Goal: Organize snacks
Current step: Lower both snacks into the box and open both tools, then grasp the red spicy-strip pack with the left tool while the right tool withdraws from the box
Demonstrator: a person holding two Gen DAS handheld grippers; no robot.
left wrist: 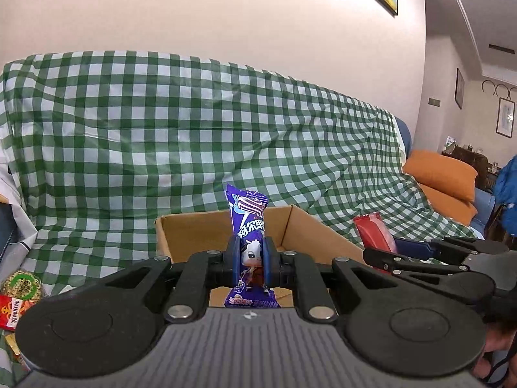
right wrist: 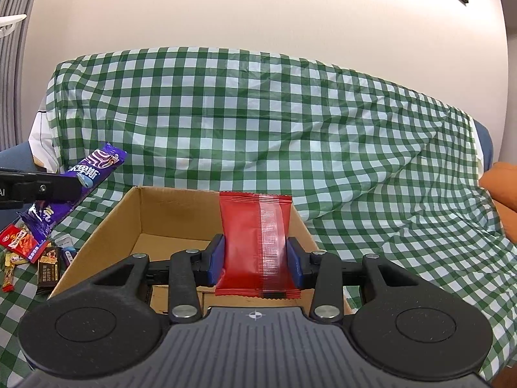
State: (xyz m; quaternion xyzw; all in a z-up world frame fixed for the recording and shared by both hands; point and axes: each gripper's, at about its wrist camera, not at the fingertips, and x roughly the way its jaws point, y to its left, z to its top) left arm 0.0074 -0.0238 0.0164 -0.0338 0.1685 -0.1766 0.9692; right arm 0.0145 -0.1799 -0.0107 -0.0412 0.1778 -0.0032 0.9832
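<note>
While both tongs hover over box (right wrist: 113, 216), L (left wrist: 251, 258) grips purple bar (left wrist: 250, 226), R (right wrist: 255, 260) red pkt (right wrist: 255, 242).

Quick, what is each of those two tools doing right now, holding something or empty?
Left tool: closed on a purple candy, above the box.
Right tool: closed on a red packet, above the same box.

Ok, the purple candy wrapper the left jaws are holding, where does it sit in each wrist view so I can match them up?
Left wrist view: the purple candy wrapper stands upright at center, clamped in the left gripper.
Right wrist view: the same wrapper is at the left edge, tilted, above loose snacks.
Shared landmark: the open cardboard box, just beyond both grippers, on the green checked cloth.
</note>
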